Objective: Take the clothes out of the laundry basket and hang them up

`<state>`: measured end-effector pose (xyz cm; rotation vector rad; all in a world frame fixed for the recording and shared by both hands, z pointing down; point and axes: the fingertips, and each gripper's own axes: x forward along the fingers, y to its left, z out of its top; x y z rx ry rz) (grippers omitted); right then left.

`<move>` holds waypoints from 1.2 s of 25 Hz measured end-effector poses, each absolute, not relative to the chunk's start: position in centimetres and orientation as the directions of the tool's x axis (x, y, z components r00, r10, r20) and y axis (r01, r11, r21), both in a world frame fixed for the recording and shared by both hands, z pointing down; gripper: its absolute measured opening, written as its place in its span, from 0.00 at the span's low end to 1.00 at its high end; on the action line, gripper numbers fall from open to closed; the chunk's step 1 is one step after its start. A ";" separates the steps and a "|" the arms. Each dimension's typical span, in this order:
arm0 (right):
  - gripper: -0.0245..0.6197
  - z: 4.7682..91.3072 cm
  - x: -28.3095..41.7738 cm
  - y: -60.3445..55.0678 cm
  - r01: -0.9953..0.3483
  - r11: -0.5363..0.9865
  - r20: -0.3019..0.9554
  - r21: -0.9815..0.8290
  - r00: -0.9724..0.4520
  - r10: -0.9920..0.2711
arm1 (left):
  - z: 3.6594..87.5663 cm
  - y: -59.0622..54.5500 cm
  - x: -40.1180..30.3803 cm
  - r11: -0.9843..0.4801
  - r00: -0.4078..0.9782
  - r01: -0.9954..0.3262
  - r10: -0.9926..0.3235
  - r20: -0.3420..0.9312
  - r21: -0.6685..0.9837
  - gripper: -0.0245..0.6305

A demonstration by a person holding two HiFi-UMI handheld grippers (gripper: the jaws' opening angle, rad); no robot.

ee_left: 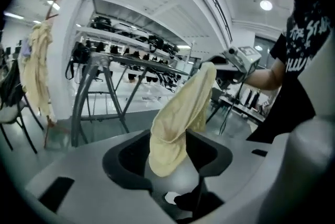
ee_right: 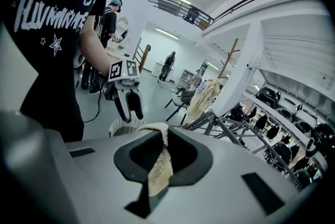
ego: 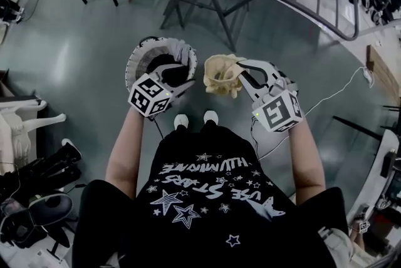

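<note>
My right gripper [ego: 241, 72] was clamped on a crumpled pale yellow cloth garment [ego: 221, 76]. My left gripper [ego: 182, 69], jaws apart, hovered beside it above the round white mesh laundry basket [ego: 134, 60].

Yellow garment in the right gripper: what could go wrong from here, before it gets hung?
1. Only the right gripper is shut on the yellow garment, on a narrow fold; it might slip free and land on the floor beside the laundry basket.
2. The left gripper has its jaws apart with the garment hanging loose between them; closing there may catch a bunched end, so it could hang crumpled.
</note>
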<state>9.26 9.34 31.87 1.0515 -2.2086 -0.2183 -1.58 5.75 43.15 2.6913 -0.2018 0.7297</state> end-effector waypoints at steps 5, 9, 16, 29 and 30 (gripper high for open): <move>0.09 31.2 9.9 9.5 -0.637 0.650 0.501 0.415 -0.436 -0.747 | 47.1 10.0 1.7 -0.914 0.795 -0.133 0.132 0.591 0.383 0.50; 0.09 31.2 10.5 9.9 -0.647 0.643 0.498 0.411 -0.432 -0.752 | 48.9 11.1 3.0 -0.853 0.806 -0.185 0.153 0.572 0.488 0.51; 0.09 30.7 10.5 10.9 -0.648 0.647 0.489 0.401 -0.446 -0.749 | 49.6 10.4 4.5 -0.838 0.805 -0.228 0.125 0.580 0.496 0.14; 0.09 31.5 16.4 12.5 -0.673 0.617 0.516 0.408 -0.388 -0.764 | 42.4 4.4 5.9 -0.882 0.854 -0.307 -0.089 0.512 0.358 0.10; 0.09 31.6 16.9 12.6 -0.673 0.616 0.515 0.409 -0.388 -0.765 | 41.3 3.7 5.9 -0.886 0.858 -0.319 -0.119 0.500 0.336 0.10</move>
